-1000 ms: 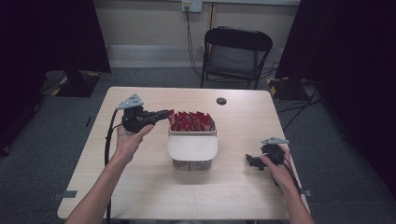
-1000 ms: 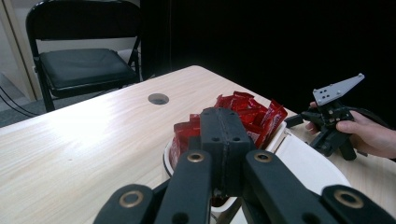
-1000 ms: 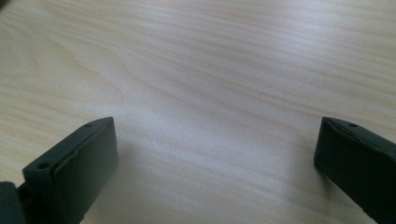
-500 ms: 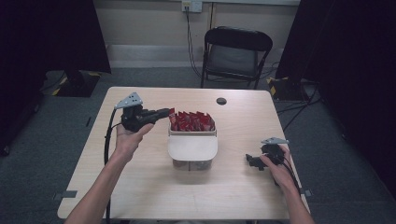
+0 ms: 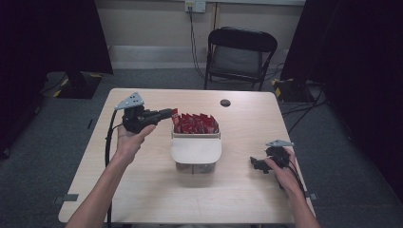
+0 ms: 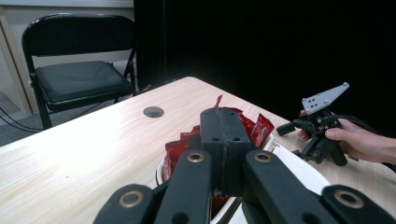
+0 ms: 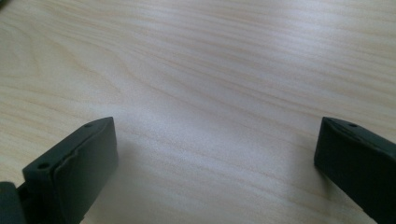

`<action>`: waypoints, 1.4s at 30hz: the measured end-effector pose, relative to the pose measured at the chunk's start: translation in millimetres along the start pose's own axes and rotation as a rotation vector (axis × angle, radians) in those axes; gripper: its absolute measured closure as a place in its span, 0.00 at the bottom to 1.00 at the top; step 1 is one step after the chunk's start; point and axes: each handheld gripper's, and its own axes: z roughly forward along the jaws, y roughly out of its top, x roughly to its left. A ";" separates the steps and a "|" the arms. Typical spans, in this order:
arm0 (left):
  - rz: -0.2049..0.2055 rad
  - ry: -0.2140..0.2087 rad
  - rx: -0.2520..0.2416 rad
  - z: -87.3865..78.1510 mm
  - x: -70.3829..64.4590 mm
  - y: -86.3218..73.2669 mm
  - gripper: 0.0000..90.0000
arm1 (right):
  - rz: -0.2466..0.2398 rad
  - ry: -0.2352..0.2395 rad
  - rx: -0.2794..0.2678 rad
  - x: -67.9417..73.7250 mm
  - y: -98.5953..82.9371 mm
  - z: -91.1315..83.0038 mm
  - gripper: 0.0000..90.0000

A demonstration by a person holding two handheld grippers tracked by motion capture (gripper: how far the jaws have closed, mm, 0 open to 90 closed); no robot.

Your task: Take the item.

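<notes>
Glossy red packets [image 5: 195,123], matt wood table [image 5: 247,190]

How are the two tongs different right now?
The left tongs are held up in the air by the red packets in the white container; the right tongs sit low at the wooden table. The left tongs' jaws are pressed together, and whether they pinch a packet is unclear; the right tongs' jaws stand wide apart over bare wood. Both are black and held in a hand.
</notes>
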 end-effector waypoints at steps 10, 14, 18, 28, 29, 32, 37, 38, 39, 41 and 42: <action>0.005 0.000 -0.026 -9.0 -0.1 7.0 1.00 | 0.000 0.000 0.000 0.0 0.0 0.0 0.00; 0.014 -0.007 -0.035 -10.1 -2.5 9.6 1.00 | -0.001 0.001 0.000 -0.1 0.1 0.0 0.00; 0.021 -0.010 -0.044 -12.5 -5.0 12.9 1.00 | -0.001 0.001 0.000 -0.1 0.1 0.0 0.00; 0.017 -0.015 -0.061 -20.5 -5.6 19.5 1.00 | -0.001 0.001 0.000 -0.1 0.0 0.0 0.00; 0.017 -0.011 -0.059 -21.0 -5.0 19.6 1.00 | -0.002 0.001 -0.001 -0.2 0.0 0.1 0.00; 0.016 -0.008 -0.068 -23.6 -4.2 20.5 1.00 | -0.001 0.001 0.000 -0.1 0.0 0.0 0.00; 0.019 -0.010 -0.090 -29.3 -4.8 24.8 1.00 | -0.001 0.000 0.000 -0.1 0.0 0.0 0.00; 0.020 -0.008 -0.092 -30.7 -4.9 25.5 1.00 | -0.001 0.001 0.000 -0.1 0.0 0.0 0.00; 0.021 -0.009 -0.097 -32.1 -4.8 26.1 1.00 | -0.002 0.000 -0.001 -0.1 0.0 0.1 0.00; 0.023 -0.009 -0.105 -34.6 -4.8 27.6 1.00 | -0.002 0.000 0.000 -0.1 0.0 0.1 0.00; 0.024 -0.007 -0.109 -35.6 -5.1 28.3 1.00 | -0.001 0.001 0.000 -0.1 0.0 0.0 0.00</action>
